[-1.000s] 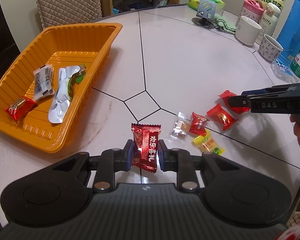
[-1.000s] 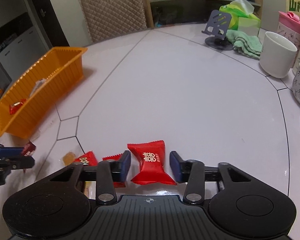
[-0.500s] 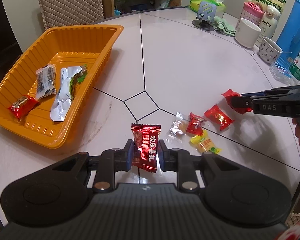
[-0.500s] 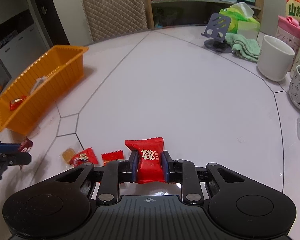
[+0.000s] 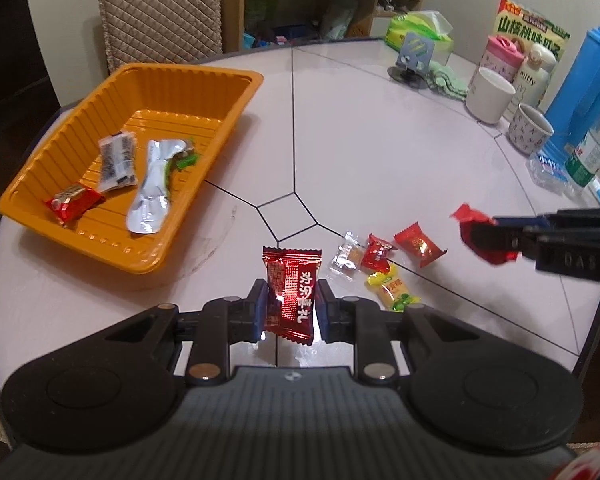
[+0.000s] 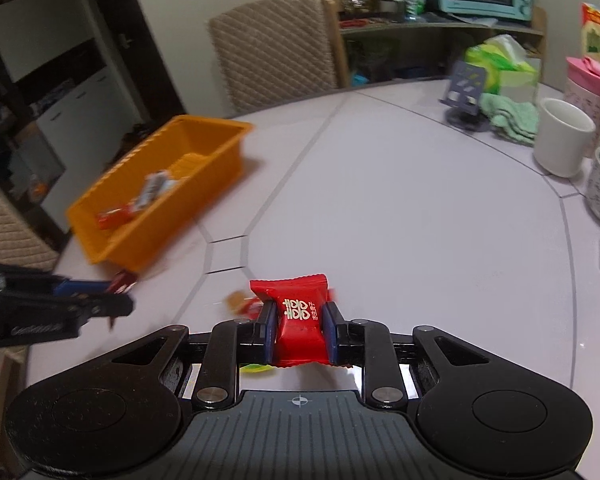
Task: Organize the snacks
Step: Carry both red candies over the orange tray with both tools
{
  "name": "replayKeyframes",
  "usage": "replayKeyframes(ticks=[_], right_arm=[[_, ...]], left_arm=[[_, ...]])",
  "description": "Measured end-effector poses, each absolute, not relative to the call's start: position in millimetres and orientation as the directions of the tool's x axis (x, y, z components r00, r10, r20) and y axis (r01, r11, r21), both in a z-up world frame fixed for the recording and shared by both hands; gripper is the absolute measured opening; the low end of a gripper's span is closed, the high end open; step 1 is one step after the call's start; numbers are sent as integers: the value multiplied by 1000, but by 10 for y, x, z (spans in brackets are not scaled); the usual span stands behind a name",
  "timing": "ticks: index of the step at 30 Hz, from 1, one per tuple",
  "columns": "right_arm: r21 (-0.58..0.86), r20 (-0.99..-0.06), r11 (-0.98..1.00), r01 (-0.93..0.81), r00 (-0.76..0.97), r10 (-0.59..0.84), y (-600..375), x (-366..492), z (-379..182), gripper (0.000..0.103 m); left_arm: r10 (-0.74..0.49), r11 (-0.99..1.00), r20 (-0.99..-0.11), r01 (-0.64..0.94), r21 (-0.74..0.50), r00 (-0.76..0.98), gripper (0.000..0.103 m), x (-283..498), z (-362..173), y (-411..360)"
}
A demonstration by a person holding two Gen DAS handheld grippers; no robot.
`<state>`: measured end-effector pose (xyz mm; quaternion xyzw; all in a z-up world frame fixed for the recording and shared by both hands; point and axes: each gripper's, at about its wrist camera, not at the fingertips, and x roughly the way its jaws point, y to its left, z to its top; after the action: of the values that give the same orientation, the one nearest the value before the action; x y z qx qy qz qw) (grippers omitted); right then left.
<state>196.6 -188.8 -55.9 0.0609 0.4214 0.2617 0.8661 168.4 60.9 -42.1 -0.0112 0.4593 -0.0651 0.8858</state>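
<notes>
My left gripper is shut on a dark red candy and holds it above the white table, just right of the orange tray. In the tray lie a small red candy, a white barcode packet and a silver wrapper. My right gripper is shut on a bright red candy, lifted off the table; from the left wrist it shows at the right. On the table between them lie a clear-wrapped sweet, two red candies and a yellow one.
A white mug, a patterned cup, a blue jug, a phone stand and a green cloth line the table's far right. A quilted chair stands behind the tray. A hand shows at the right edge.
The right gripper's jaws closed on the bright red candy and lifted it off the table. Both grippers have risen, the left one still holding its dark red candy.
</notes>
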Motion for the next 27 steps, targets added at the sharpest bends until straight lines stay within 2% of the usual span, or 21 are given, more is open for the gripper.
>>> replayKeyframes(ticks=[15,27], right_arm=[[437,-639,722,-536,380,669,-990,1898,-229,25],[426,-599,702,-570,403,692,-182,2237,-86,25]], left_arm=[[-17,996,-780,-54,-65,626,22,1494,-31,1216],[43,989,-741,-132,-62,670,22,1807,128,1763]])
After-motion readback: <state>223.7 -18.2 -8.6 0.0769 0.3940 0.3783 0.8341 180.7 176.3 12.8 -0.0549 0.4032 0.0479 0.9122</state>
